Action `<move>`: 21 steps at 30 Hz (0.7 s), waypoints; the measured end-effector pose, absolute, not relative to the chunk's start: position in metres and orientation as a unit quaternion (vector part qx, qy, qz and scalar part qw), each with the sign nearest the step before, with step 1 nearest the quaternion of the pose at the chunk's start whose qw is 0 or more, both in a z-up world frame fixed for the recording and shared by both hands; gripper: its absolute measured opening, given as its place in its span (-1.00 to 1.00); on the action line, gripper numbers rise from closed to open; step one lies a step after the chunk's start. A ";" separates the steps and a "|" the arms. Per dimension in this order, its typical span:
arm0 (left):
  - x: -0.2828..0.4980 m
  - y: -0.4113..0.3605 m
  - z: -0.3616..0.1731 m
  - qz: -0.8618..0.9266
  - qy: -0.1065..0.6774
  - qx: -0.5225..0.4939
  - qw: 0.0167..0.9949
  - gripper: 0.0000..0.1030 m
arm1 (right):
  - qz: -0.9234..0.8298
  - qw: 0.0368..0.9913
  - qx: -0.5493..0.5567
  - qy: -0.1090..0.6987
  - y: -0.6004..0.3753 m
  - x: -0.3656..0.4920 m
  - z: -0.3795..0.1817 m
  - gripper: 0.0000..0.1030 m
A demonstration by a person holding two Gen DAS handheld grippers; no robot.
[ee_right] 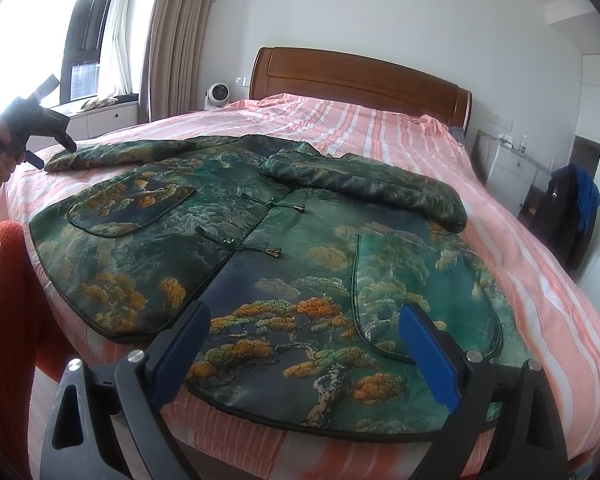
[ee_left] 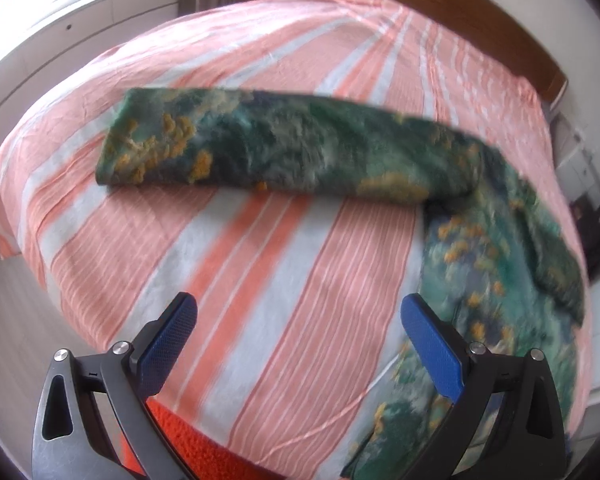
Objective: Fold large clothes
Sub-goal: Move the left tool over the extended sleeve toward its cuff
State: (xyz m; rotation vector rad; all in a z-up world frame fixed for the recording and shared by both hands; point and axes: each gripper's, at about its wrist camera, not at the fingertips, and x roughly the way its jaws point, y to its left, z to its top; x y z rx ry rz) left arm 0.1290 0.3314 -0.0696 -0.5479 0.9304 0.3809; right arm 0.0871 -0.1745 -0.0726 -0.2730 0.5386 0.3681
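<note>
Bed (ee_right: 500, 220), pink-and-white striped sheet, wooden headboard at upper centre of the right wrist view. Jacket (ee_right: 260, 240), green brocade with pine motifs, spread front-up across the bed, collar toward the headboard, hem toward me at lower frame; its body's long axis runs hem to collar. Right sleeve (ee_right: 364, 188) already folded across the chest. Left sleeve (ee_left: 260, 148) stretched out sideways, long axis crossing the frame left to right, cuff at left. My left gripper (ee_left: 298, 344), fingers apart, empty, nearer this sleeve, which lies ahead of it. My right gripper (ee_right: 304, 356), fingers apart, empty, over the hem.
</note>
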 end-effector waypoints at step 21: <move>0.169 0.509 -0.132 0.324 0.328 -0.456 0.761 -0.70 | 0.190 0.923 -0.166 0.291 -0.157 0.091 -0.087 0.84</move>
